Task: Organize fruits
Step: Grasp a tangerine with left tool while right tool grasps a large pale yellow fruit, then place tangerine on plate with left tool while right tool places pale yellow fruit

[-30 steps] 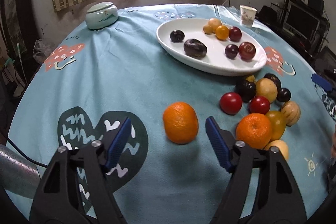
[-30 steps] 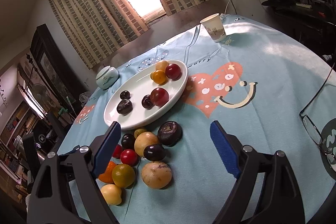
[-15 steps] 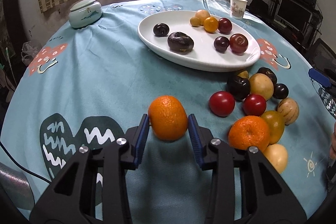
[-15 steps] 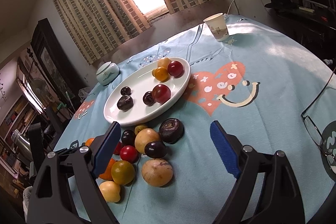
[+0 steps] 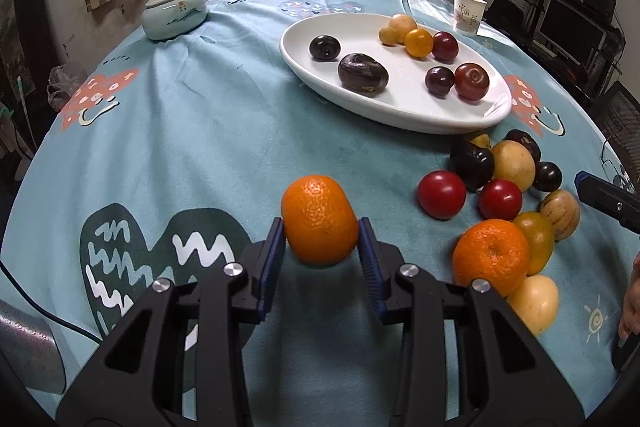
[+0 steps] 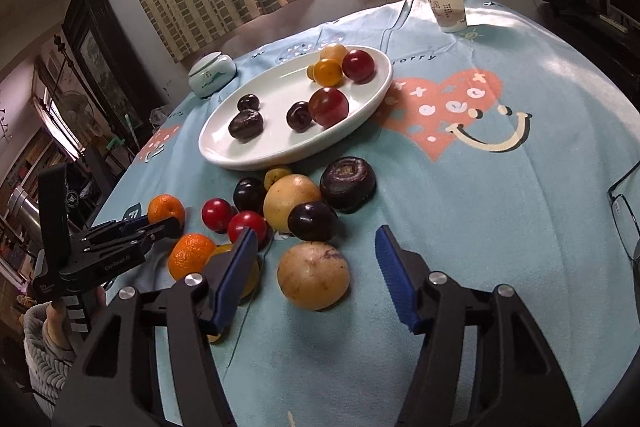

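The left gripper (image 5: 321, 251) has its jaws pressed on either side of an orange (image 5: 319, 219), which sits just above the blue cloth (image 5: 192, 131) covering the counter. In the right wrist view the same orange (image 6: 166, 209) shows at the tip of the left gripper (image 6: 168, 225), at the left edge of the loose fruit.

The right gripper (image 6: 316, 273) hangs with jaws wide and nothing between them; a tan round fruit (image 6: 314, 275) lies on the cloth just ahead, in line with the gap.

Right of the held orange lies a heap of loose fruit: a second orange (image 5: 491, 257) nearest, touching an olive-yellow fruit (image 5: 536, 242) and a pale yellow one (image 5: 534, 303), then two red fruits (image 5: 442, 194) side by side, a striped fruit (image 5: 559, 214), a large yellow fruit (image 5: 513, 163) and several dark plums (image 5: 471, 165) close to the plate.

Beyond the heap stands a white oval plate (image 5: 400, 115) holding a wrinkled dark fruit (image 5: 363, 73), a small dark plum (image 5: 324, 47), a dark red pair (image 5: 472, 81) and, at its far end, a cluster of yellow, orange and red fruits (image 5: 418, 43).

Farther back, a lidded celadon jar (image 5: 175, 11) stands to the left and a paper cup (image 5: 469, 14) to the right. Spectacles (image 6: 624, 211) lie at the right edge of the cloth.
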A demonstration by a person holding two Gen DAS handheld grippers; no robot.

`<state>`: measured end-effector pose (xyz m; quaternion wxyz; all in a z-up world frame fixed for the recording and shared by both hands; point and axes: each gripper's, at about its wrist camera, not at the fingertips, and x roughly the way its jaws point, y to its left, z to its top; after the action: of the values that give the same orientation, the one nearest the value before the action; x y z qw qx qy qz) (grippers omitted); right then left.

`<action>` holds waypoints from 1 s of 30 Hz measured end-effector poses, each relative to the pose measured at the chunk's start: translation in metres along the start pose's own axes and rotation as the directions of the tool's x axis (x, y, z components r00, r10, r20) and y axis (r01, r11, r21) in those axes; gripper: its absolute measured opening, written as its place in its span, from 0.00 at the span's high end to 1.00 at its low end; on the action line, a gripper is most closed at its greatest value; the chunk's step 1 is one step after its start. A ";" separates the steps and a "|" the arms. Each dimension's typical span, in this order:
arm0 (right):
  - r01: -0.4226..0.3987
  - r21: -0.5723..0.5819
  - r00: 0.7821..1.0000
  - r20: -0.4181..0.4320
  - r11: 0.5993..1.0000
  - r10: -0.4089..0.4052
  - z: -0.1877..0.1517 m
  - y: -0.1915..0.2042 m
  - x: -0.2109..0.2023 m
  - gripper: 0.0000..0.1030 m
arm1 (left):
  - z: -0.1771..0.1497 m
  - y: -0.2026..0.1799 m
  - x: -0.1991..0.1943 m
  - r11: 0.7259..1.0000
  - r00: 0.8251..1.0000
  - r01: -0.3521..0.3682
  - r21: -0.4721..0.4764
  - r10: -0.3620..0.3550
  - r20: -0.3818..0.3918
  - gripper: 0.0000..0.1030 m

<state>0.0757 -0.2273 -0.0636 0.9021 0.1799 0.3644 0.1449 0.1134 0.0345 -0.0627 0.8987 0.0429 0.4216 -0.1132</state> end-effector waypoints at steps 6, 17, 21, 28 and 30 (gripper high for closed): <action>-0.003 -0.009 0.992 -0.127 1.000 0.002 -0.007 0.003 0.019 0.50 | 0.000 0.000 0.001 1.000 1.000 -0.003 0.001 0.003 -0.004 0.64; -0.033 0.022 0.991 -0.128 0.999 0.036 -0.009 -0.003 0.016 0.61 | -0.001 0.000 -0.002 1.000 1.000 -0.002 0.000 0.002 0.008 0.64; -0.036 0.009 0.998 -0.043 0.999 0.036 -0.006 -0.001 0.002 0.61 | 0.003 0.000 -0.011 1.000 0.999 0.010 -0.013 -0.010 0.040 0.64; -0.020 -0.049 0.995 0.092 0.999 0.025 0.045 0.018 -0.025 0.61 | 0.053 -0.010 -0.023 1.000 0.995 -0.007 -0.010 0.008 0.103 0.64; -0.007 -0.064 0.992 0.127 0.998 0.016 0.070 0.026 -0.023 0.61 | 0.072 -0.020 -0.020 1.000 0.993 0.013 -0.002 -0.012 0.116 0.64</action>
<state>0.1060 -0.2288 0.0080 0.9279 0.1621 0.3003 0.1499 0.1505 0.0056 -0.0008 0.9209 0.0323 0.3692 -0.1205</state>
